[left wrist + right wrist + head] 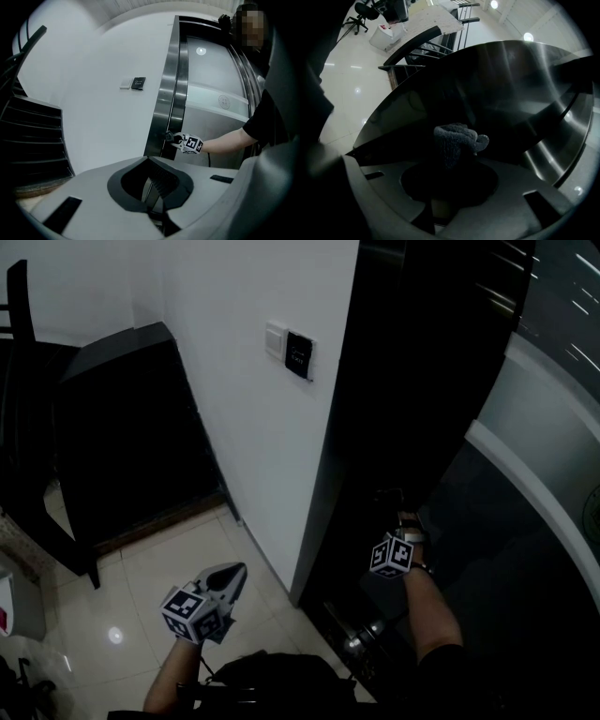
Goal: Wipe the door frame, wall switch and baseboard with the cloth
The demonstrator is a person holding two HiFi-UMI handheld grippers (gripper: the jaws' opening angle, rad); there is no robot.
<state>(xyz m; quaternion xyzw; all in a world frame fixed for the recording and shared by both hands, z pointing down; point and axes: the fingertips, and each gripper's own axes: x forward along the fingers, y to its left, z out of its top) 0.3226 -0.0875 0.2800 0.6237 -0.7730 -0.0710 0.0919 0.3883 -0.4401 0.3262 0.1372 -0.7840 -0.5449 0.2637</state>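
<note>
- From overhead, right gripper [403,523] meets the dark door frame [366,427]; left gripper [230,579] hangs low, wall switch [299,354] not yet wiped.
- Left gripper view: jaws together, nothing between them.
- Right gripper view: jaws clamped on cloth [457,139], at the steel; best pressed flat, stroking along the frame.
</note>
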